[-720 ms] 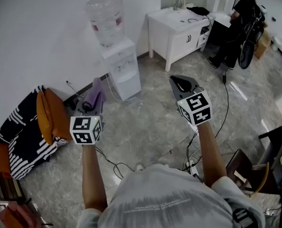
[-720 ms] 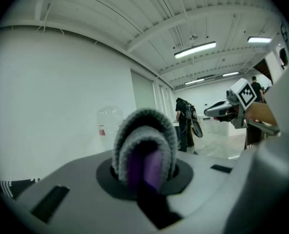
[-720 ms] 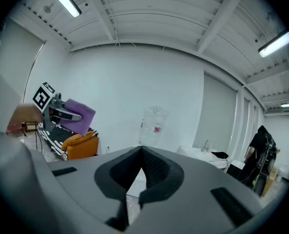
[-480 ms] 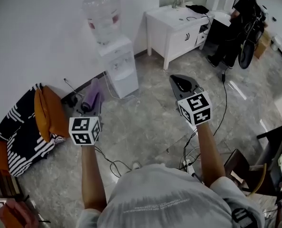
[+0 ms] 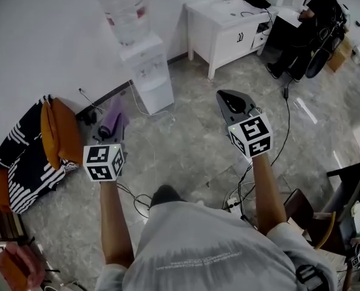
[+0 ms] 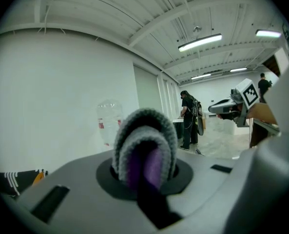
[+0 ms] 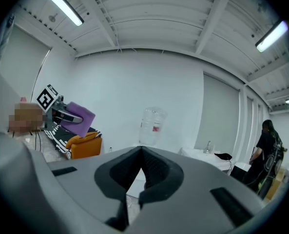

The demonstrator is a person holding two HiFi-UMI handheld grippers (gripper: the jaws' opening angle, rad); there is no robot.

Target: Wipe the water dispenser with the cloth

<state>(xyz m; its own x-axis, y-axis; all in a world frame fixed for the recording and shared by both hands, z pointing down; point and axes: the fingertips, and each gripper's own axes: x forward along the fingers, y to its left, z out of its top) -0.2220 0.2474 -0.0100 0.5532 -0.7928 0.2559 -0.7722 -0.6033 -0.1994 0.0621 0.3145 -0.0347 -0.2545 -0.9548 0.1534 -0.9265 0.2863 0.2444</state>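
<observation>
The white water dispenser [image 5: 148, 73] stands against the wall with a clear bottle [image 5: 124, 10] on top. My left gripper [image 5: 112, 130] is shut on a folded purple cloth [image 5: 111, 117], well short of the dispenser and to its lower left. In the left gripper view the cloth [image 6: 145, 147] bulges up between the jaws, with the bottle [image 6: 108, 122] far behind. My right gripper [image 5: 231, 105] is shut and holds nothing, off to the dispenser's right. The right gripper view shows its tips [image 7: 140, 151] touching, the bottle [image 7: 152, 126] beyond, and the left gripper's cloth [image 7: 77, 117] at the left.
A white sink cabinet [image 5: 228, 24] stands right of the dispenser, with a person [image 5: 310, 26] beyond it. Orange cushions [image 5: 61, 137] and striped fabric [image 5: 22, 170] lie at the left wall. Cables [image 5: 140, 200] and a power strip [image 5: 234, 205] cross the floor. A chair [image 5: 313, 218] is at the lower right.
The view has shifted, so the dispenser sits higher and further left. The left gripper with the cloth has dropped back slightly. The right gripper keeps its pose.
</observation>
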